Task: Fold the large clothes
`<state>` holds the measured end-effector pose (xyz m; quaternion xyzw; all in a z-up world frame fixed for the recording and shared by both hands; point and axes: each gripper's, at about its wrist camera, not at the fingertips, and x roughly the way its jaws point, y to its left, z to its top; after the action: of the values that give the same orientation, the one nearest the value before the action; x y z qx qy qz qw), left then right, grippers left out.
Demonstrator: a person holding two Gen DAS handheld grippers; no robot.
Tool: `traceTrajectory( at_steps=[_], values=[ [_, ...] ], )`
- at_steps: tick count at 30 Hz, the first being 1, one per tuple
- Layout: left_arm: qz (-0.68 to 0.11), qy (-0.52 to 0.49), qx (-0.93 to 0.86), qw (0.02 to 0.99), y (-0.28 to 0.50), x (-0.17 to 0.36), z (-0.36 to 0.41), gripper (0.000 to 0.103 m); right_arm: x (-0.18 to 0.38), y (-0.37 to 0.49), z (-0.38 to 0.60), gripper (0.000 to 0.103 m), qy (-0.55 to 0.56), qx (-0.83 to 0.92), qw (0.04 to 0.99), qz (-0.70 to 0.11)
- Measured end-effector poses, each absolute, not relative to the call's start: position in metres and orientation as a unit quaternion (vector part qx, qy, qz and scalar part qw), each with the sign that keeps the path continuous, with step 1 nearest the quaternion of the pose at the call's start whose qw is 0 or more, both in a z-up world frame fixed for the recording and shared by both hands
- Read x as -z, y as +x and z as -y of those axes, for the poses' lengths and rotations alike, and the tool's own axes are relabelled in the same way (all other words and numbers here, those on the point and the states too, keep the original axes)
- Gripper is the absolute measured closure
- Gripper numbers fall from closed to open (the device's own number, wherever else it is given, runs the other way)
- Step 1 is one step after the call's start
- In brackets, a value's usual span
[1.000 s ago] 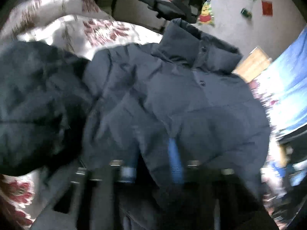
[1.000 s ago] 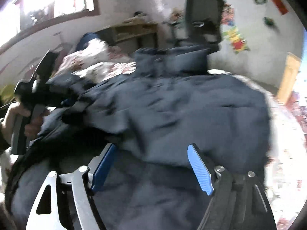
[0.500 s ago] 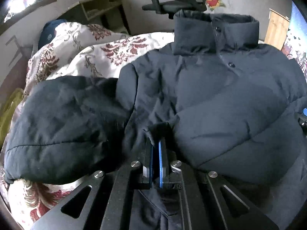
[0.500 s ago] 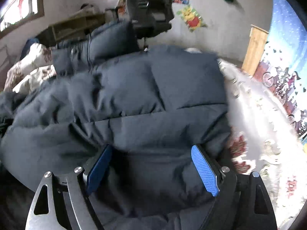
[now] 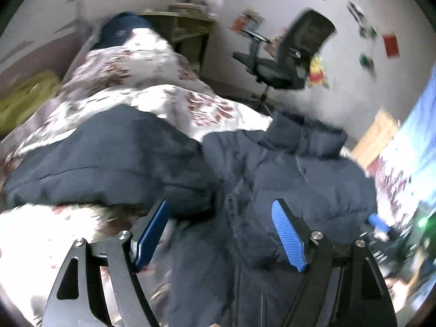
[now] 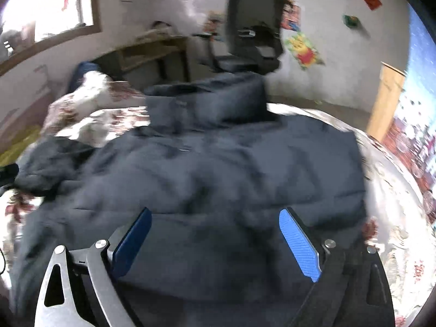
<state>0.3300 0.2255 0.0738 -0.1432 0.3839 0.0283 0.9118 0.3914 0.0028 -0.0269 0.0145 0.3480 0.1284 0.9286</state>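
A dark navy puffer jacket [image 5: 294,174] [image 6: 218,163] lies front up on a flowered bed, collar [image 6: 207,100] toward the far wall. One sleeve [image 5: 109,163] spreads out to the left in the left wrist view. My left gripper [image 5: 220,215] hovers above the jacket near that sleeve's armpit, its jaws opening, nothing pinched between the blue pads. My right gripper [image 6: 215,220] hangs over the jacket's lower body, its jaws opening wide, fabric below them but not pressed. Both views are blurred by motion.
The bed's flowered cover [image 5: 152,98] [image 6: 395,204] reaches past the jacket on both sides. A black office chair [image 5: 291,57] [image 6: 253,30] and a wooden shelf [image 6: 152,54] stand by the far wall. A wooden board [image 6: 387,98] leans at the right.
My left gripper let go of the jacket fold, opened and lifted back. My right gripper's jaws widened and it drew back, so more of the jacket and collar shows.
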Motion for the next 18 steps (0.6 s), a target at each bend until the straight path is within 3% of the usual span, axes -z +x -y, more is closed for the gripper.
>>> traceTrajectory(
  at_steps=[2, 6, 10, 18],
  values=[
    [-0.379, -0.176, -0.041, 0.908, 0.315, -0.086, -0.250, 0.030, 0.022, 0.389, -0.033, 0.007, 0.003, -0.148, 0.927, -0.345],
    [-0.379, -0.259, -0.083, 0.885, 0.293, -0.103, -0.323, 0.019, 0.021, 0.391, -0.076, 0.007, -0.006, -0.172, 0.920, -0.352],
    [-0.371, -0.345, -0.133, 0.852, 0.274, -0.103, -0.401, 0.018, 0.023, 0.391, -0.114, 0.007, -0.019, -0.183, 0.918, -0.352],
    [-0.369, -0.521, -0.197, 0.744, 0.261, -0.041, -0.513, 0.018, 0.046, 0.412, -0.143, 0.007, -0.073, -0.089, 0.922, -0.369]
  ],
)
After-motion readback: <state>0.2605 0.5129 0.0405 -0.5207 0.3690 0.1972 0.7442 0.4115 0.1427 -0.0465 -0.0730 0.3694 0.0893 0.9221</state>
